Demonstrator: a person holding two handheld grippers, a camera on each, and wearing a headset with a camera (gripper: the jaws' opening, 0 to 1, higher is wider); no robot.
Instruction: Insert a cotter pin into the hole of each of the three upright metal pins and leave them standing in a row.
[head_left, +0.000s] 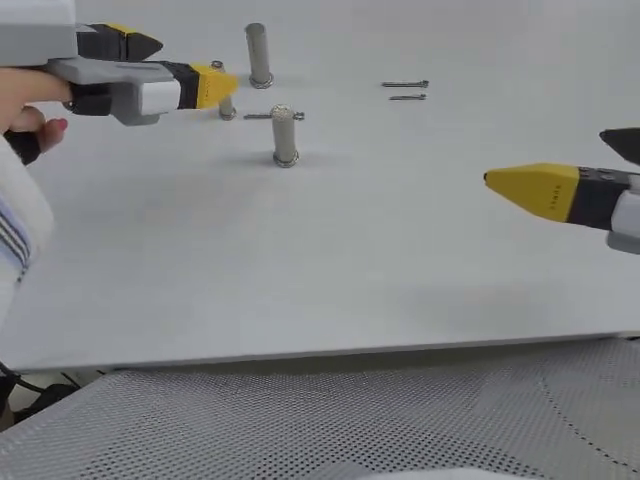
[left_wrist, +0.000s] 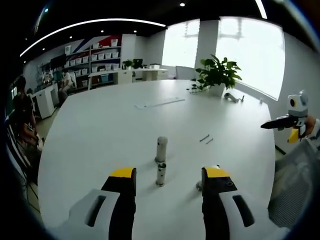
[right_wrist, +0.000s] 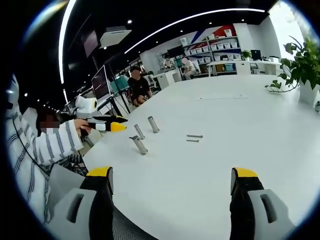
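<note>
**Trainee:** Where do the parts stand?

**Operator:** I take the front pin (head_left: 286, 140) as reference. It stands upright on the bench (head_left: 330, 260), with a cotter pin (head_left: 262, 116) already crosswise through its head. A second pin (head_left: 227, 106) stands just behind it to the left, and a third pin (head_left: 258, 55) farther behind. I see no cotter pin in either. Two loose cotter pins (head_left: 405, 84) lie flat, side by side, well to the right of the front pin and a little behind it.

**Trainee:** And the tongs?

**Operator:** My left tongs (left_wrist: 169, 174) are apart and empty, hovering up and to the left of the front pin, close to the second pin. My right tongs (right_wrist: 172, 175) are likewise apart and empty, well to the right of the front pin and nearer to me.

**Trainee:** How will a cotter pin handle?

**Operator:** I judge it to be light, thin, springy wire that is slippery on the smooth bench, so it may skate or flip when pinched. I would take it near the looped end, leaving the legs free to enter the hole. The upright pins look stiff and solid but narrow-based. I would steady one low on its shank, below the hole, since a sideways push may tip it.
</note>
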